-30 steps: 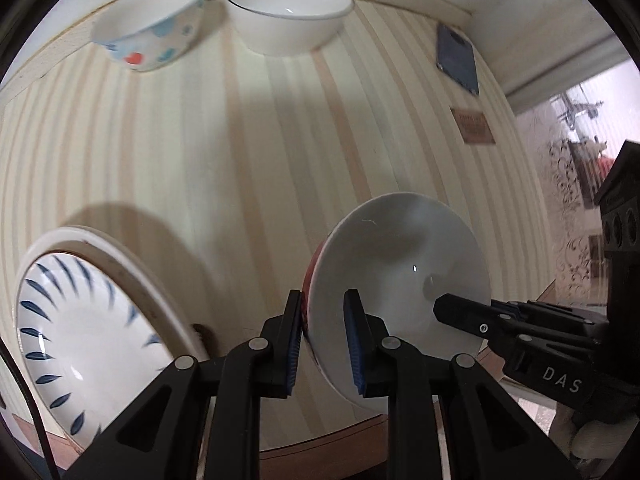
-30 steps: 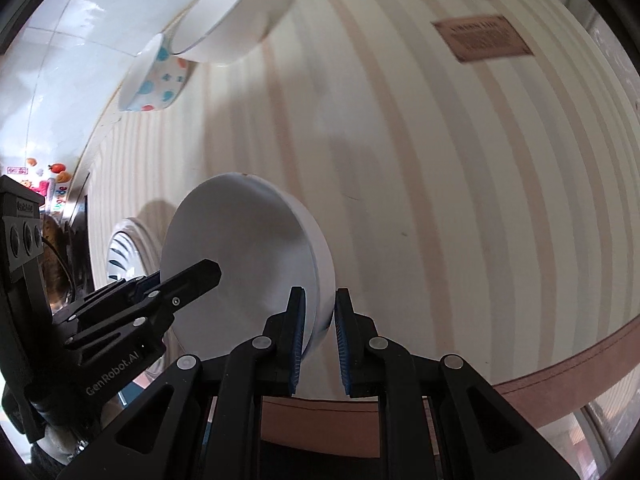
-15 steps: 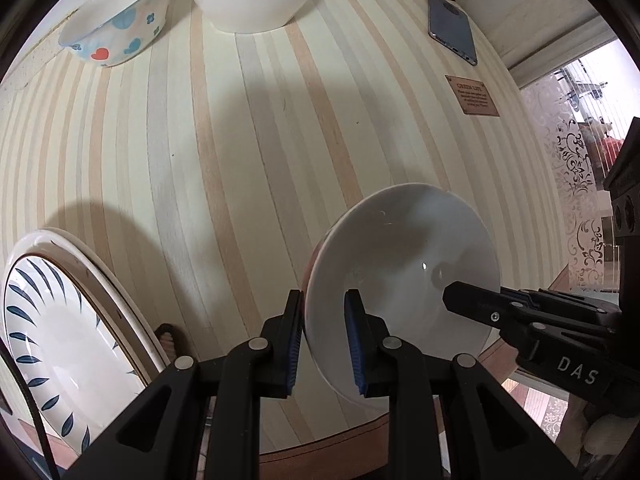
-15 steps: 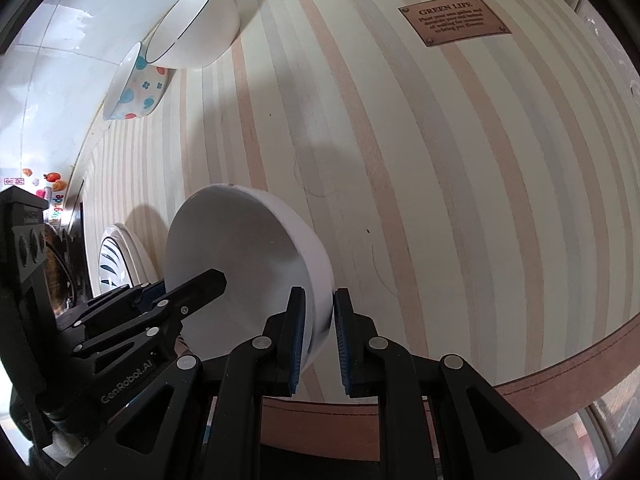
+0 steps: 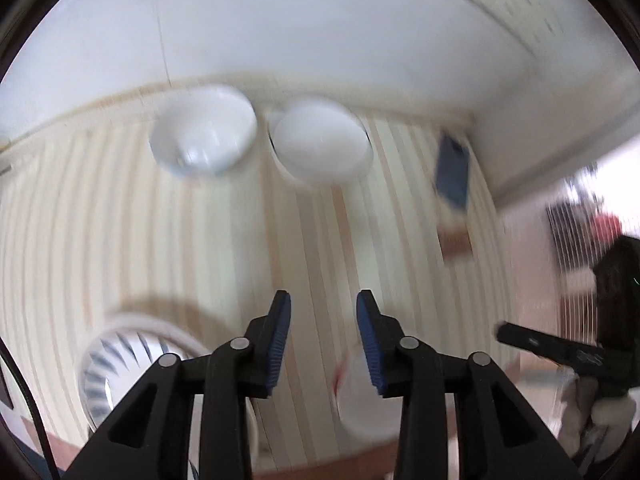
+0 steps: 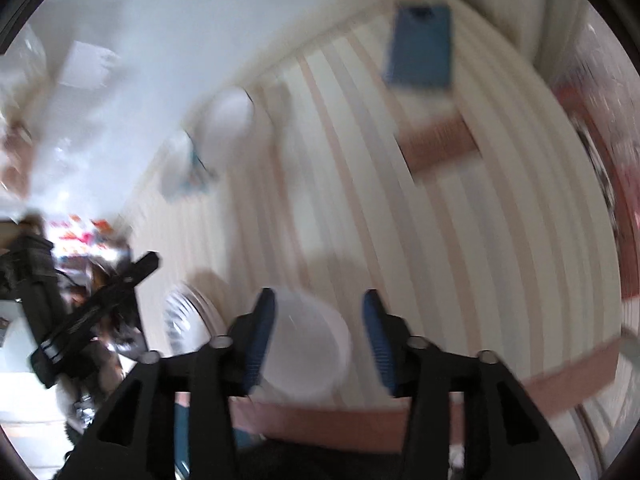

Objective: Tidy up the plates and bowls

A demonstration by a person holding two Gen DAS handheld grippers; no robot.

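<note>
Both views heavily motion-blurred; bowls (image 5: 204, 136), phone (image 6: 420, 46), striped table (image 5: 120, 220) smeared, stripes soft. Grippers' fingers (image 5: 276, 340) stay sharp (rigid with camera). Light bright, even, cool-white; wall (image 5: 320, 20) near blown out. Soft shadow beside plate (image 5: 120, 364). Fisheye bends table edge, black vignette at corners. Small glint inside left bowl.

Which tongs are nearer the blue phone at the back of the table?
Right, likely: the right tongs have the phone far ahead, slightly right; the left tongs sit further left, with it well off to their right.
</note>
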